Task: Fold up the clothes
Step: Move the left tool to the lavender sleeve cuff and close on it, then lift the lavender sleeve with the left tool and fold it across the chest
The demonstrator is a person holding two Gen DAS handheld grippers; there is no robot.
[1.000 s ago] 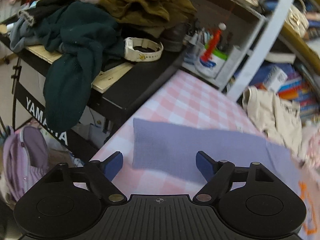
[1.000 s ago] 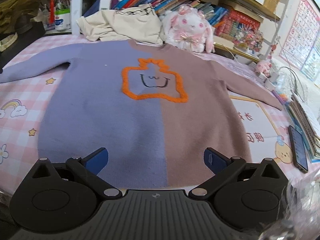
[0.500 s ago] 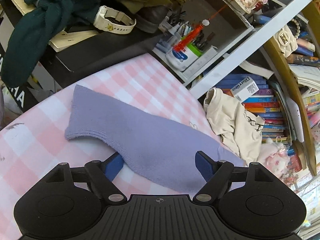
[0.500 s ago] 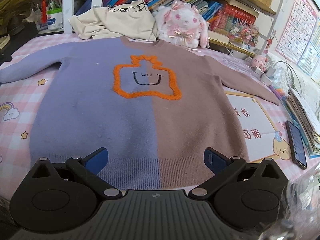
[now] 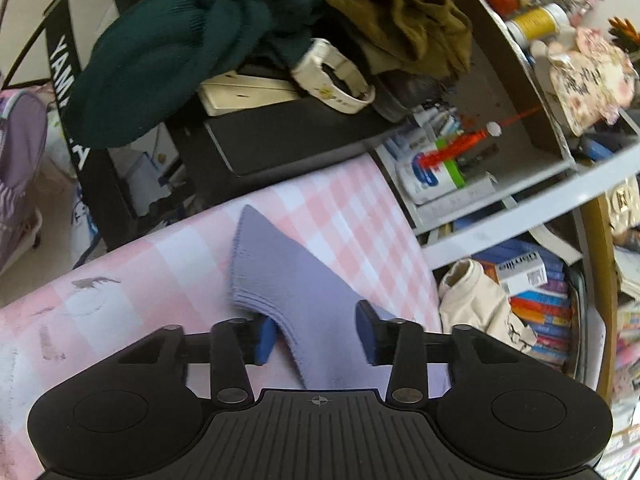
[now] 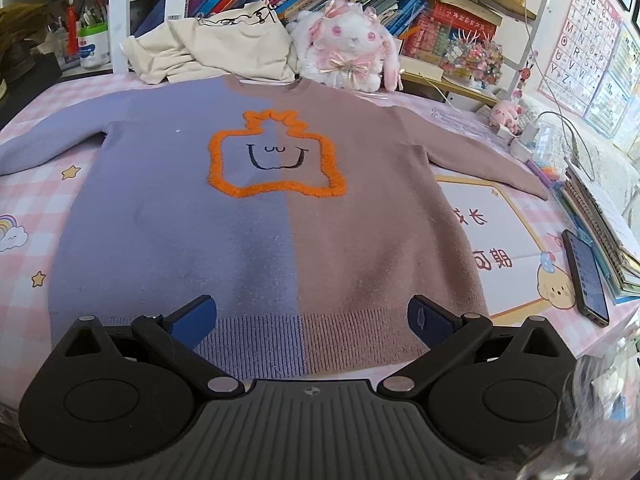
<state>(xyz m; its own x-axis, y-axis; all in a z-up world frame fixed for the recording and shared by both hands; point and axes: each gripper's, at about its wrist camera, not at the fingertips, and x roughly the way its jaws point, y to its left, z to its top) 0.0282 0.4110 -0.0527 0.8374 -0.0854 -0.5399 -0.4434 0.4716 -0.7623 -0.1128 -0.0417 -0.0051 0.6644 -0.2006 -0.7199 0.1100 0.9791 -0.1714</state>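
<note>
A sweater [image 6: 248,240], lilac on its left half and dusty pink on its right, lies flat on the pink checked table cover [image 6: 24,184] with an orange outlined figure on the chest. In the left wrist view its lilac sleeve [image 5: 280,276] runs toward me. My left gripper [image 5: 316,338] straddles the sleeve near the cuff. Its jaws are partly closed with a gap between them; the sleeve edge overlaps the left finger [image 5: 265,340]. My right gripper [image 6: 312,316] hovers open over the ribbed hem, with nothing between its fingers.
A black keyboard stand [image 5: 280,140] piled with dark green [image 5: 168,52] and olive clothes [image 5: 400,16] borders the table's left end. A cream garment [image 6: 224,48], a plush rabbit [image 6: 348,52] and bookshelves line the back. A phone [image 6: 586,276] and notebooks lie at the right.
My left gripper has swung onto the lilac sleeve and its fingers have narrowed around it. My right gripper has drawn back from the sweater, bringing the hem into view.
</note>
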